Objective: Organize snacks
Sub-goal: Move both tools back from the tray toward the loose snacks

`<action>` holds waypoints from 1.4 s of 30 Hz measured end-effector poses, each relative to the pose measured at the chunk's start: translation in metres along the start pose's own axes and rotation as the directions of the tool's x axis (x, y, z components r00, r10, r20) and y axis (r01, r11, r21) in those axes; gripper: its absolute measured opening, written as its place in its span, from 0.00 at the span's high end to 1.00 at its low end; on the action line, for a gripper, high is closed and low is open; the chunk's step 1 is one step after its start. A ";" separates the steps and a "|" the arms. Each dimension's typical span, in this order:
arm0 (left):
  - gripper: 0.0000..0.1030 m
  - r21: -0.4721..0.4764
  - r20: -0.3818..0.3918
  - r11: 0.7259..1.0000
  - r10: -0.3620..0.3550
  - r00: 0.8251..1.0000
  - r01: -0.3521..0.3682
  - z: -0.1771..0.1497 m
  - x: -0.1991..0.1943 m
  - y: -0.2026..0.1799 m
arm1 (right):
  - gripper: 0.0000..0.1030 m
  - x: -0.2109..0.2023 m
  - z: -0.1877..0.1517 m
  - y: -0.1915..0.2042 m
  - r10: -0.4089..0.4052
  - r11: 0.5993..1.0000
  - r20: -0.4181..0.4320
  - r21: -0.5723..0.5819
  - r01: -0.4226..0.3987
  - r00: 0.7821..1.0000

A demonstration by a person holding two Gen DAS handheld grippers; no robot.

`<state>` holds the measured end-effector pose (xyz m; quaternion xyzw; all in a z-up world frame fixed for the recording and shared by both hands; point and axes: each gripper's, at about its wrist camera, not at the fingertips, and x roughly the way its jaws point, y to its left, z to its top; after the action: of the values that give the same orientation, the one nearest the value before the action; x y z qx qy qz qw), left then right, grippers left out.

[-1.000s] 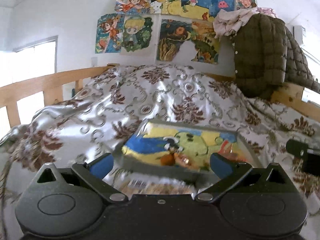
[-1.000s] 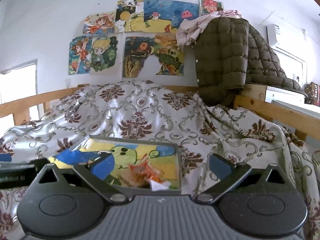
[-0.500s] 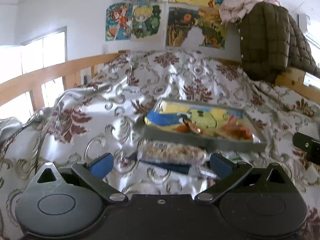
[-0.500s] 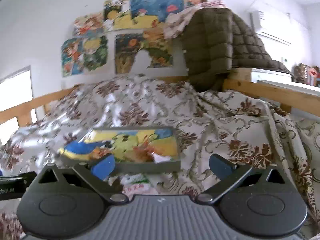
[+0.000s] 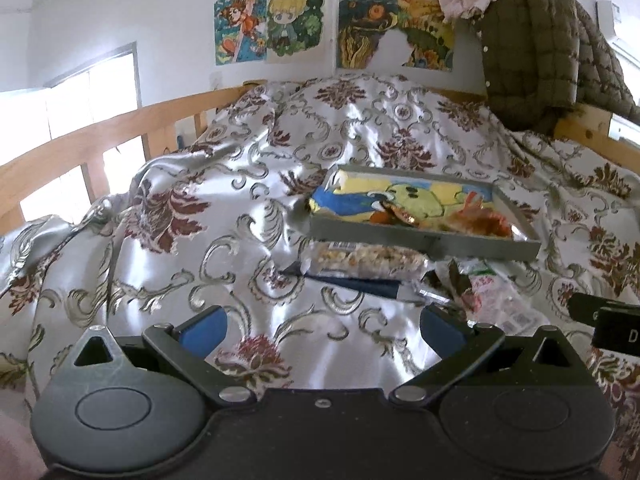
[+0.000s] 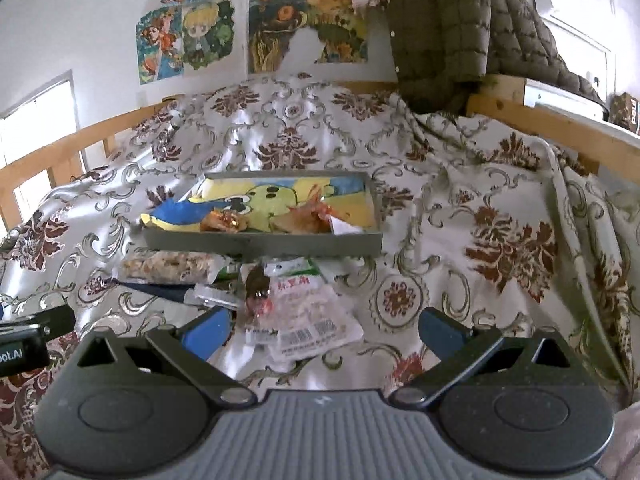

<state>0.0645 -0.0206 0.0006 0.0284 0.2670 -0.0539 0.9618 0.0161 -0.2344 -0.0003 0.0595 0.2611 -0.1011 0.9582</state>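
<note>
A shallow grey tray (image 5: 424,240) (image 6: 264,245) with a cartoon picture inside lies on the patterned bedspread and holds several orange-wrapped snacks (image 6: 308,216). In front of it lie loose snacks: a clear nut bar (image 5: 364,258) (image 6: 168,266), a dark blue packet (image 5: 360,284) and a white packet with red print (image 6: 308,312) (image 5: 492,296). My left gripper (image 5: 322,328) is open and empty, short of the nut bar. My right gripper (image 6: 322,330) is open and empty, its blue fingers either side of the white packet's near end.
The bedspread (image 5: 240,200) is rumpled satin with folds. Wooden bed rails run along the left (image 5: 80,140) and right (image 6: 560,120). A quilted olive jacket (image 6: 448,28) hangs at the back right. Posters cover the far wall.
Both grippers have pulled back and tilted down from the tray. The loose snacks in front of the tray have come into view. Both grippers stay open.
</note>
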 end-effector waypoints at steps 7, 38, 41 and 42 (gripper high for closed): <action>0.01 -0.012 -0.029 0.999 0.037 0.999 -0.037 -0.002 -0.001 0.007 | 0.00 -0.003 -0.005 0.005 0.011 0.999 -0.020 -0.035 -0.012 1.000; 0.01 0.132 -0.155 0.986 -0.081 0.985 0.102 0.025 0.065 0.006 | 0.00 0.047 0.010 0.010 0.116 0.990 -0.190 -0.062 -0.130 0.975; 0.01 0.158 -0.177 0.976 -0.122 0.977 0.151 0.026 0.078 0.004 | 0.00 0.057 0.015 0.009 0.125 0.986 -0.202 -0.081 -0.143 0.971; 0.01 0.166 -0.186 0.973 -0.131 0.974 0.163 0.026 0.082 0.003 | 0.00 0.060 0.017 0.008 0.130 0.983 -0.203 -0.100 -0.153 0.970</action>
<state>0.1482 -0.0272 -0.0196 0.0999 0.3452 -0.1464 0.9216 0.0769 -0.2389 -0.0158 0.0323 0.3545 -0.0108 0.9344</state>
